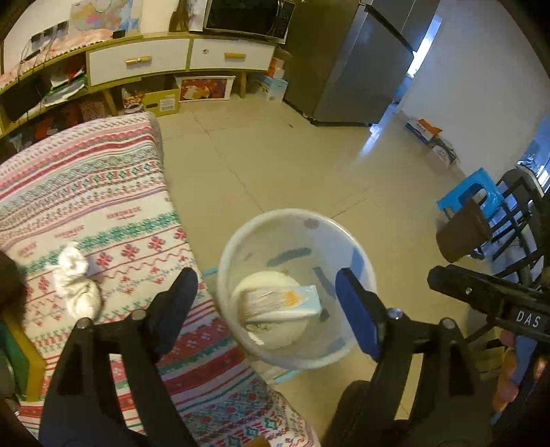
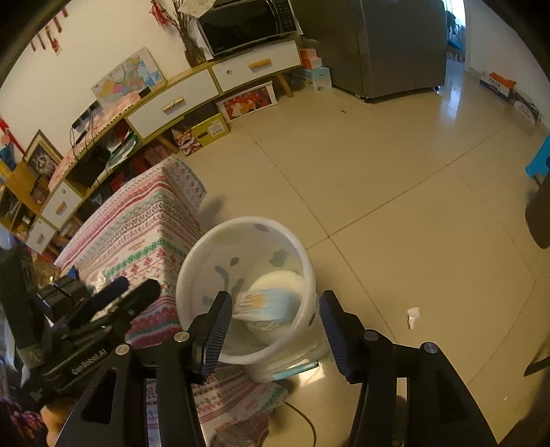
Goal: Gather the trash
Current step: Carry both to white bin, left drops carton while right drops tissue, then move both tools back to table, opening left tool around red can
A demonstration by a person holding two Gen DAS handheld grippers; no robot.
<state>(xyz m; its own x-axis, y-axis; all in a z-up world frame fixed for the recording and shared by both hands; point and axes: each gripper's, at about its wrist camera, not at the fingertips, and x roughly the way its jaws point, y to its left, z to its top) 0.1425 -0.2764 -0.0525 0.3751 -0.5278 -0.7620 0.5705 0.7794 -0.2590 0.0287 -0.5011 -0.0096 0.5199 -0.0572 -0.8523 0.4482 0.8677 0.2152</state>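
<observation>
A white trash bin stands on the floor beside the covered table; it also shows in the right wrist view. Inside lie a folded blue-and-white diaper and white paper. My left gripper hangs open and empty above the bin. My right gripper is open and empty over the bin too. A crumpled white tissue lies on the patterned tablecloth, left of the left gripper. A small white paper scrap lies on the floor right of the bin.
A TV cabinet with a microwave lines the far wall, boxes beneath it. A grey fridge stands at the back. A blue stool and a dark chair stand to the right. Tiled floor lies beyond the bin.
</observation>
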